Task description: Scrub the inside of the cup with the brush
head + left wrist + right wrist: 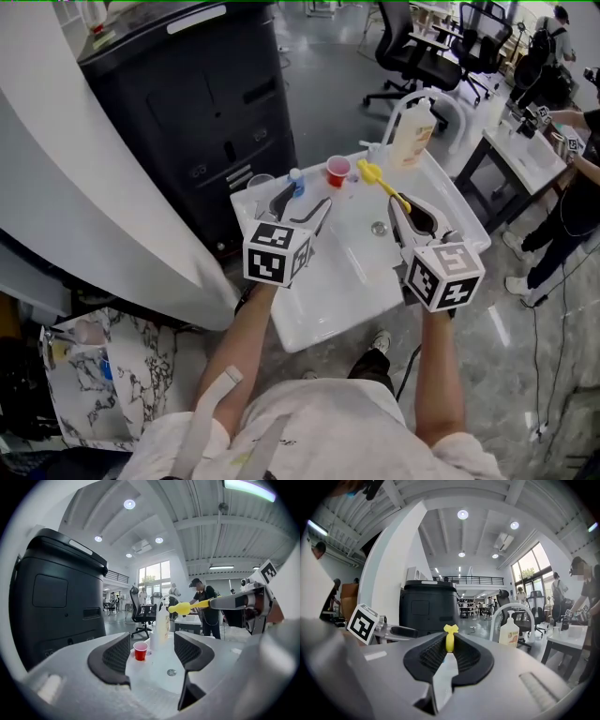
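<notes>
A small red cup stands upright at the far side of the white sink. In the left gripper view the cup lies ahead, framed by the jaws but well beyond them. My left gripper is open and empty. My right gripper is shut on the handle of a yellow brush. The brush head points toward the cup and hangs above the basin, apart from it.
A soap pump bottle stands at the sink's far edge under an arched faucet. A clear cup and a small blue-topped item sit left of the red cup. A large black bin stands left. The drain is mid-basin.
</notes>
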A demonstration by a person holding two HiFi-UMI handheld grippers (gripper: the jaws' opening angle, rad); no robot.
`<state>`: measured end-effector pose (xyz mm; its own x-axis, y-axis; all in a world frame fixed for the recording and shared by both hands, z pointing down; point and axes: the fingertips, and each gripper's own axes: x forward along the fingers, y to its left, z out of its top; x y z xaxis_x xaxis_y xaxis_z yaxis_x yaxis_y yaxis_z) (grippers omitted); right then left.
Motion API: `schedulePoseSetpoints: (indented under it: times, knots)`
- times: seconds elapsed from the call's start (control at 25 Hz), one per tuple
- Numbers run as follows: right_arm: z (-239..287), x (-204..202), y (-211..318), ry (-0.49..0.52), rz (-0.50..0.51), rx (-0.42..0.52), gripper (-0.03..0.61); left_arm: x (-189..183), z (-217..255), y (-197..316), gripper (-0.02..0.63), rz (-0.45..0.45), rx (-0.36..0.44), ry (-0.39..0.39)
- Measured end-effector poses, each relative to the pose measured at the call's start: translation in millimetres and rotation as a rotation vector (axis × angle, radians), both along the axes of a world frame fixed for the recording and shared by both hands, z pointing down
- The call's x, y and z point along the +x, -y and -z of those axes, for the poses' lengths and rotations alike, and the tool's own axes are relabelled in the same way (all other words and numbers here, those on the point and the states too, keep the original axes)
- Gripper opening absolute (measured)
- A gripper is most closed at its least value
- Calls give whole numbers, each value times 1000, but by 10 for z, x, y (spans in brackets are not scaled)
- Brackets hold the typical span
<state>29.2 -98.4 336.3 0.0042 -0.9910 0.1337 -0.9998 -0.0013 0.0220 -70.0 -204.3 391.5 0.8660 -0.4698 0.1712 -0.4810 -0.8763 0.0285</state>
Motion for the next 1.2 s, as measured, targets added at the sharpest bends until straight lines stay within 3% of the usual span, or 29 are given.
schedulePoseSetpoints:
  times: [0.56, 0.92, 1.2]
  knots:
    - [-52, 781, 840, 26, 244, -18, 35, 628, -18, 539, 299, 201, -13, 30]
    - [-59, 1111, 1290, 57, 436, -52, 36, 863, -13, 786, 311, 378, -22, 29]
    - [-68, 1322, 1444, 78, 535, -69, 35, 1022, 26, 893, 311, 455, -13, 22]
